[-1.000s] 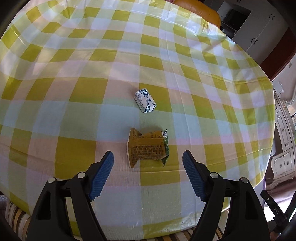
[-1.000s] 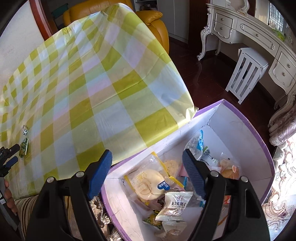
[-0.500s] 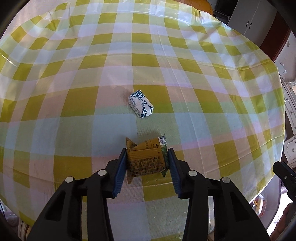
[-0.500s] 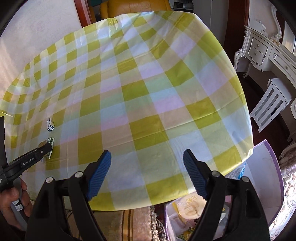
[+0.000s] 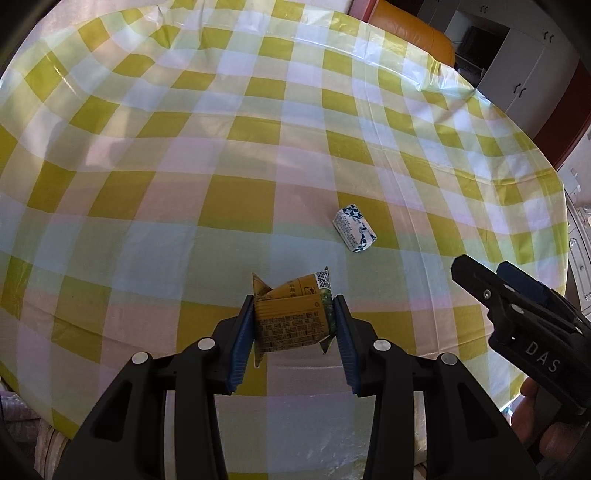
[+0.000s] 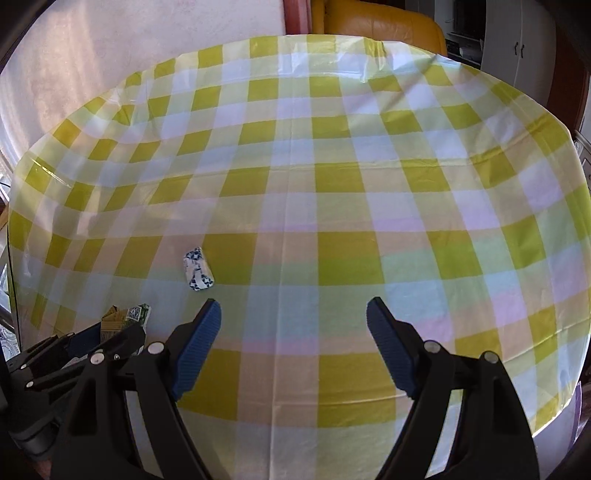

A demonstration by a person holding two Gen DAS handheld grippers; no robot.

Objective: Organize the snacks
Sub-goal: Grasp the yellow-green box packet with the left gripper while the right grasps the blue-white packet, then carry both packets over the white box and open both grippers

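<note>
My left gripper [image 5: 294,314] is shut on a yellow-and-green snack packet [image 5: 290,322] and holds it just above the checked tablecloth [image 5: 147,206]. The packet also shows in the right wrist view [image 6: 123,318], at the lower left. A small blue-and-white wrapped snack [image 5: 354,228] lies on the cloth beyond and right of it, and it shows in the right wrist view [image 6: 198,274]. My right gripper [image 6: 293,312] is open and empty over the cloth, right of the white snack. It shows at the right edge of the left wrist view [image 5: 517,295].
The round table is covered by the yellow, white and green checked cloth [image 6: 332,184]. An orange armchair [image 6: 376,18] stands behind the table's far edge. White cabinets [image 5: 517,74] stand at the back right.
My left gripper closed on the yellow-and-green packet and lifted it slightly. My right gripper swung from the purple snack box to over the table, near the left gripper.
</note>
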